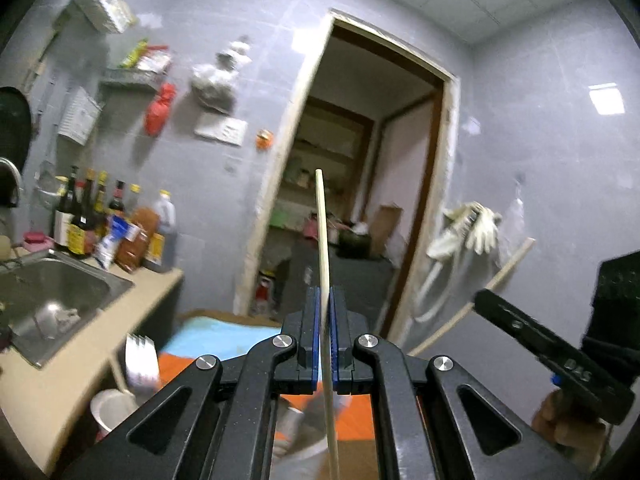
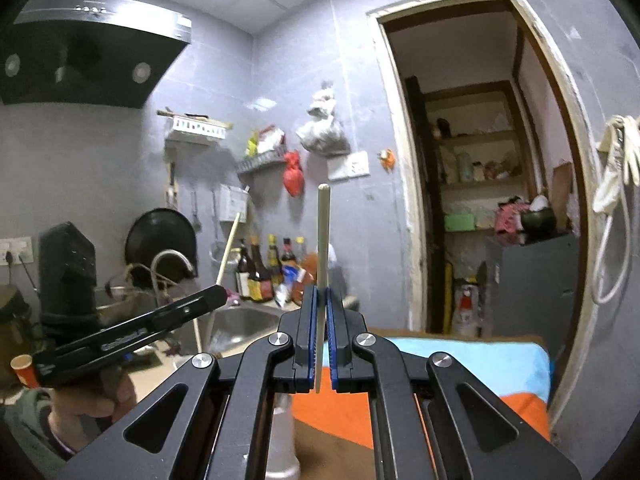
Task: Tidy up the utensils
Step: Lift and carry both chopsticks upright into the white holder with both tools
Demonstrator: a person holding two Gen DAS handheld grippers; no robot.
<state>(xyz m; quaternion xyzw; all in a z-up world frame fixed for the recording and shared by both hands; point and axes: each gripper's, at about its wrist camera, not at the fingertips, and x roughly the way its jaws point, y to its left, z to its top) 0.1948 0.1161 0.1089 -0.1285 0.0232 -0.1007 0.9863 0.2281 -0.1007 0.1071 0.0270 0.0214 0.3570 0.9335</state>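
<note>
I have a chopstick in each claw. My left claw (image 1: pixel 325 316) is clamped tight on a pale chopstick (image 1: pixel 323 240) that stands nearly upright between the blue pads, its tip up in front of the doorway (image 1: pixel 360 160) and its lower end running down past the claw. My right claw (image 2: pixel 322 316) is clamped the same way on its own chopstick (image 2: pixel 322 248), which also points up, with a shorter tail showing below the pads. Both claws point level at the wall, well above the table.

I judge this to be the carrying step: both sticks are picked up and neither is put away yet. Below my left claw, beside the counter, stands a white cup (image 1: pixel 114 408) with a fork (image 1: pixel 140 360) in it, blurred, and a metal cup (image 2: pixel 282 440) sits under my right claw on the orange cloth (image 2: pixel 340 404). Which one is meant for chopsticks I cannot tell.

Next I need to tip each claw downward over the chosen cup, line the stick's lower end up with the mouth, and only then let the pads part. The left stick's long tail will reach the rim first.
</note>
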